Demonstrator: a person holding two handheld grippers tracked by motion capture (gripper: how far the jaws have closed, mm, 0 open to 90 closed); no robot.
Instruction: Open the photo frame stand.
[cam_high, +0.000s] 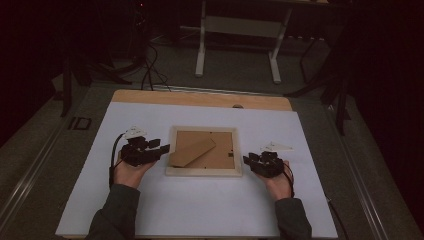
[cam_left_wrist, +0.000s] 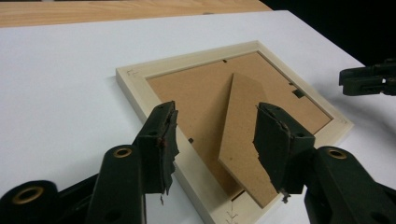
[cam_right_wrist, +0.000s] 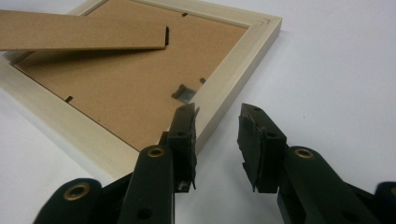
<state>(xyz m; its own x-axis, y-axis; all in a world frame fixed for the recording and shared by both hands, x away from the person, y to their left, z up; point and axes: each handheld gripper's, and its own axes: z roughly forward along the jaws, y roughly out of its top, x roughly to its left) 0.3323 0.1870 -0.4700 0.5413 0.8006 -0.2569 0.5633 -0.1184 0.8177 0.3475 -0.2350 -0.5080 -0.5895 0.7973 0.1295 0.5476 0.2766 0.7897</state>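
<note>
My left hand-held gripper (cam_left_wrist: 212, 140) hangs with its jaws wide apart over the picture frame (cam_left_wrist: 140, 88), pinching nothing. My right hand-held gripper (cam_right_wrist: 217, 140) is half open beside the frame's corner, holding nothing. The pale wooden frame lies face down on the white bench (cam_high: 210, 210), brown fibreboard backing up. Its easel stand (cam_left_wrist: 243, 135) lifts off the backing.

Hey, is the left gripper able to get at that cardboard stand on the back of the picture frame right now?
Probably yes. The left gripper hangs open just over the frame's near corner, and the cardboard stand lies right ahead between its jaws with nothing on top. The right gripper sits off the frame's far side.
</note>
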